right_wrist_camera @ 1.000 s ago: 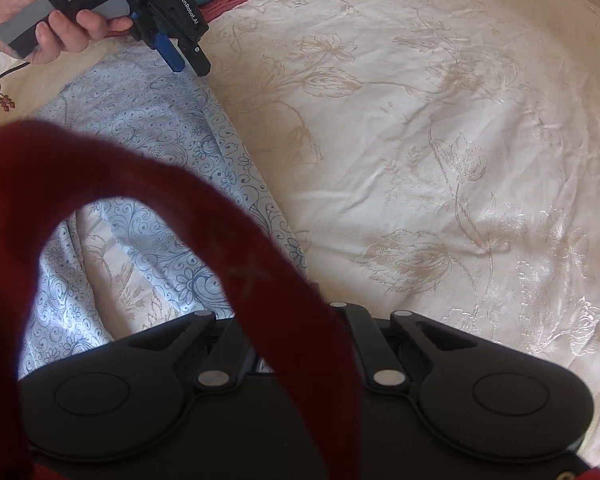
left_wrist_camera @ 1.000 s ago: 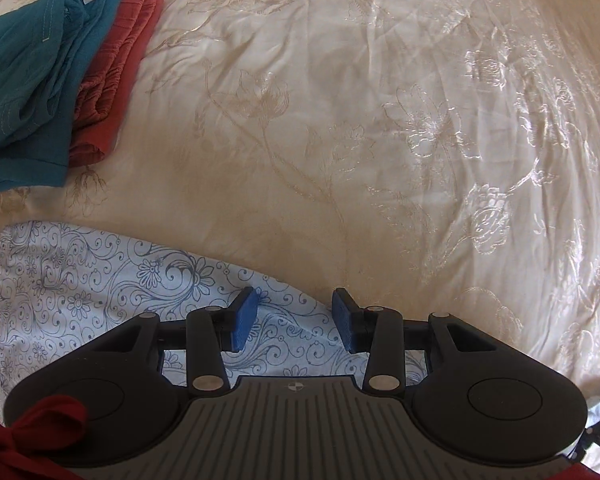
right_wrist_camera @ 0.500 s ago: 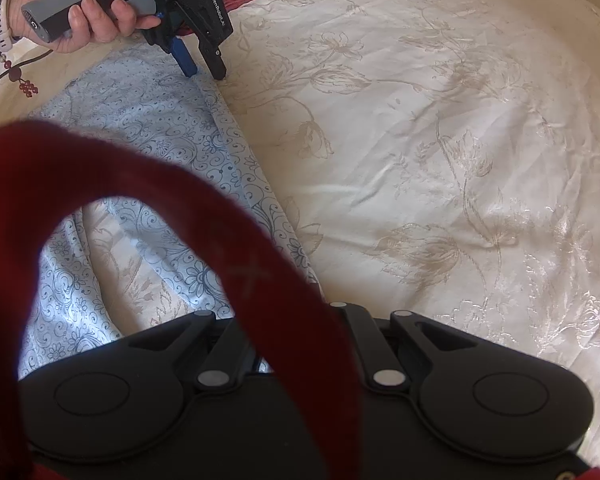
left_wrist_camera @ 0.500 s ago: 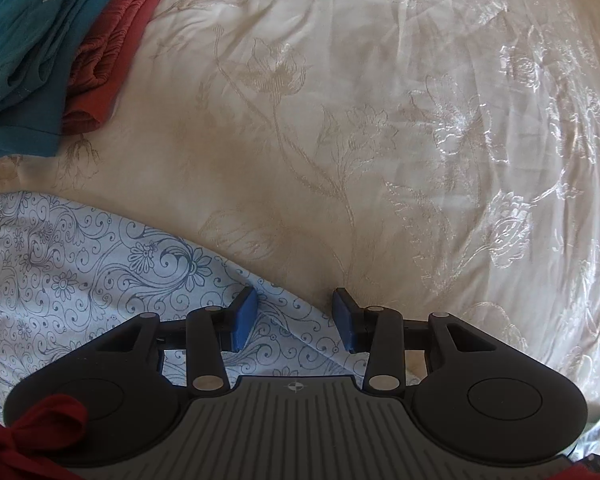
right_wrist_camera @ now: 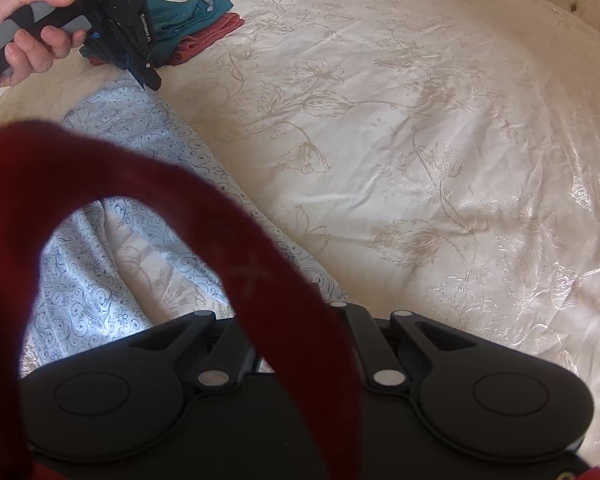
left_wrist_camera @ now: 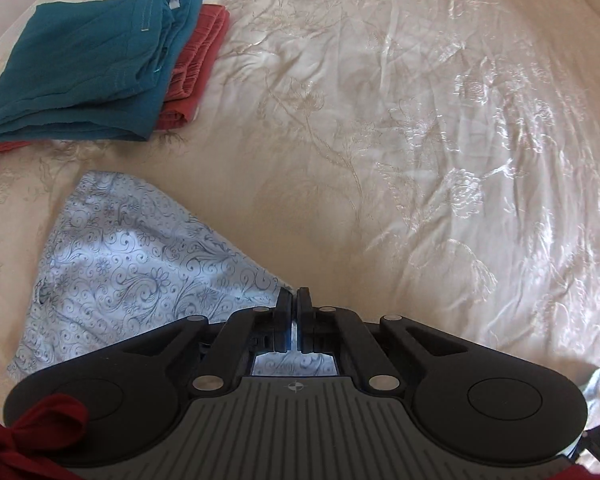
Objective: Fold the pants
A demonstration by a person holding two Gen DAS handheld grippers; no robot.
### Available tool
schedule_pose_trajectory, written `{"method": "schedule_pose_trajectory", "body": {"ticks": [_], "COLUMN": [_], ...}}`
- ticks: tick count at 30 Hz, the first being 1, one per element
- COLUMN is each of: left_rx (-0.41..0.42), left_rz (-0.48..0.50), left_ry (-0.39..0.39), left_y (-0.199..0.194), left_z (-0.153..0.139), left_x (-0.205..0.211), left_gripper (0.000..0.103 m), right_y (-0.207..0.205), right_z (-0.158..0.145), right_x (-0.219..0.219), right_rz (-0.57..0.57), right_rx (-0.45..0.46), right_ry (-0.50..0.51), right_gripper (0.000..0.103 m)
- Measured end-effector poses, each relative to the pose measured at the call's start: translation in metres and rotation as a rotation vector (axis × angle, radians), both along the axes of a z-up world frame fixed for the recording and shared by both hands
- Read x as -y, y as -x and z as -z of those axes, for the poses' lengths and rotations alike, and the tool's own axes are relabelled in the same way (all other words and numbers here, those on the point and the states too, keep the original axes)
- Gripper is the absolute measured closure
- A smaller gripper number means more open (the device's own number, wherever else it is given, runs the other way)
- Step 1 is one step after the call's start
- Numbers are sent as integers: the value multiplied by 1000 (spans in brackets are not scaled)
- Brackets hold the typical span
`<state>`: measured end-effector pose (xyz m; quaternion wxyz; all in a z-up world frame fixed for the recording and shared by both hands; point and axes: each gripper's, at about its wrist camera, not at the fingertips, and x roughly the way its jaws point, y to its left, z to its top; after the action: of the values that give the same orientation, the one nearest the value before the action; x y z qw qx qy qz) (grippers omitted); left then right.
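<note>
1. We are at the grasp-and-lift stage: the left gripper [left_wrist_camera: 297, 300] has its tongs pinched together on the right-hand edge of the patterned pants [left_wrist_camera: 132, 276], which lie along the bedspread [left_wrist_camera: 380, 152] at about 8 o'clock in the left wrist view.
2. The right gripper's fingertips are hidden behind a red strap [right_wrist_camera: 220, 240], so we cannot tell whether they are parted or gripping.
3. Next, we judge, the held edge must be carried across toward 9 o'clock, kept taut so the fold lands flat.
4. No containers show; a folded teal garment [left_wrist_camera: 88, 68] rests on a red garment [left_wrist_camera: 196, 68] at 11 o'clock.
</note>
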<state>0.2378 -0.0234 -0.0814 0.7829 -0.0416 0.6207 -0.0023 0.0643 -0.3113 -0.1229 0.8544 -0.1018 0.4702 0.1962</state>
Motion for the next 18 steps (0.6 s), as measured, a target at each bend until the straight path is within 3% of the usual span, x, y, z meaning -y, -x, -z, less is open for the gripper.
{"method": "schedule_pose_trajectory", "body": {"ticks": [5, 9, 18], "left_rx": [71, 89, -33], "left_rz": [24, 27, -12], "left_ry": [22, 21, -28], "left_y": [56, 104, 180], "left_z": [-32, -38, 25], "left_x": [-15, -28, -63], "left_gripper": [101, 101, 101], "right_y": [52, 95, 146], "right_z": [-22, -24, 33], "right_x": [-15, -32, -70], "right_rz": [36, 67, 183], "right_rx": [13, -12, -115], "right_ry": [-10, -24, -42], "right_gripper": [94, 94, 94]}}
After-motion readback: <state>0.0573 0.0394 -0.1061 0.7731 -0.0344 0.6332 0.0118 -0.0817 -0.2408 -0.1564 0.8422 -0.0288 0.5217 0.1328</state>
